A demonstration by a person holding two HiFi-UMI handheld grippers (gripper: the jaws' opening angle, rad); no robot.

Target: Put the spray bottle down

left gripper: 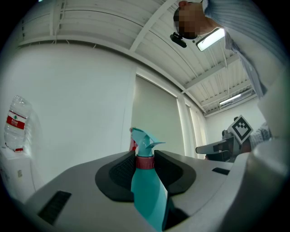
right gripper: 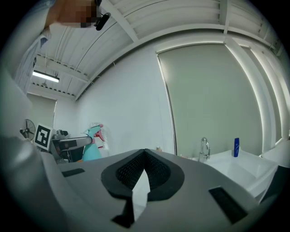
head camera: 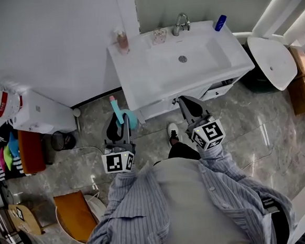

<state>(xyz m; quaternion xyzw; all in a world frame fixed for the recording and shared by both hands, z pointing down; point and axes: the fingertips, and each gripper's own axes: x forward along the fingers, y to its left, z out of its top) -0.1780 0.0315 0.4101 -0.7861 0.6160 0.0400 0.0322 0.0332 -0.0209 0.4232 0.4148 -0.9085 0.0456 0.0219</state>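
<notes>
**Spray bottle gripped, held off the cabinet corner**

The left gripper is clenched on the red collar of the teal spray bottle, and the grip is seen only in its own view. The right gripper is closed on nothing.

In the head view the bottle is held above the floor, at 7 o'clock of the basin cabinet and near its front edge. Open marble floor is seen at 3 o'clock.

The tap is shown by the right gripper view.

No text can be read. A red label is seen on the water bottle, but its print is too small.
</notes>
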